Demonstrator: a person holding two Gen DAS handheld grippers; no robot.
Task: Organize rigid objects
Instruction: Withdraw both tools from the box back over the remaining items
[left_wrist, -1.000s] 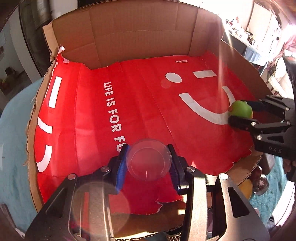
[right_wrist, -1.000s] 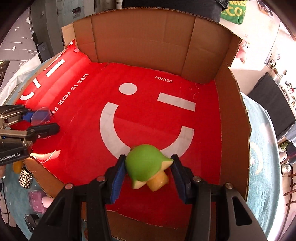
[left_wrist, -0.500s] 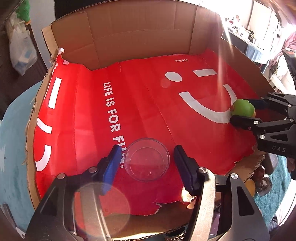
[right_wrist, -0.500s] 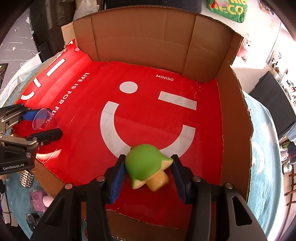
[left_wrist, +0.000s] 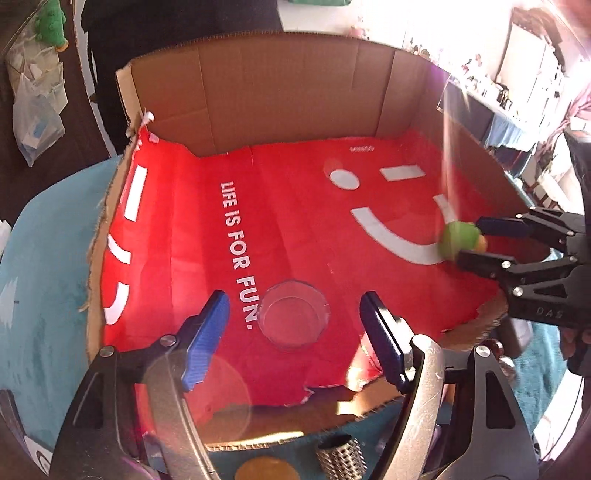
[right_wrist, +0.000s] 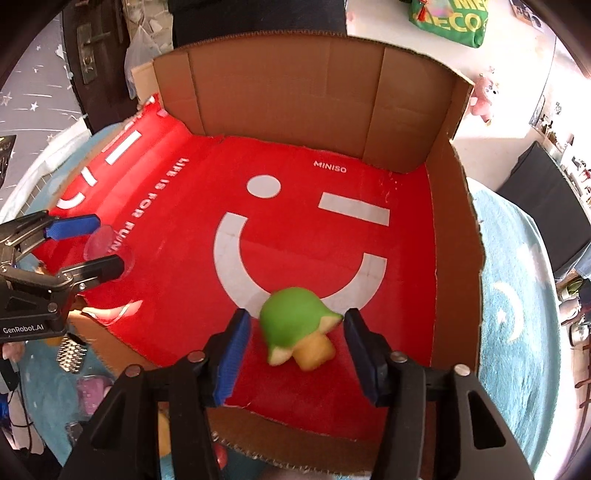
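Both claws have just been opening over the box (right_wrist: 458, 236). The left claw (left_wrist: 293, 332) stands released, the clear cup (left_wrist: 293, 318) sitting free between its pads with a gap on each side. The right claw (right_wrist: 295, 343) is also released, pads just off the green toy (right_wrist: 295, 325), which rests on the red liner between them (its image is slightly smeared). The risk, I judge: a careless withdrawal could clip the light cup and tip it, or nudge the rounded toy so it rolls toward the torn near edge.
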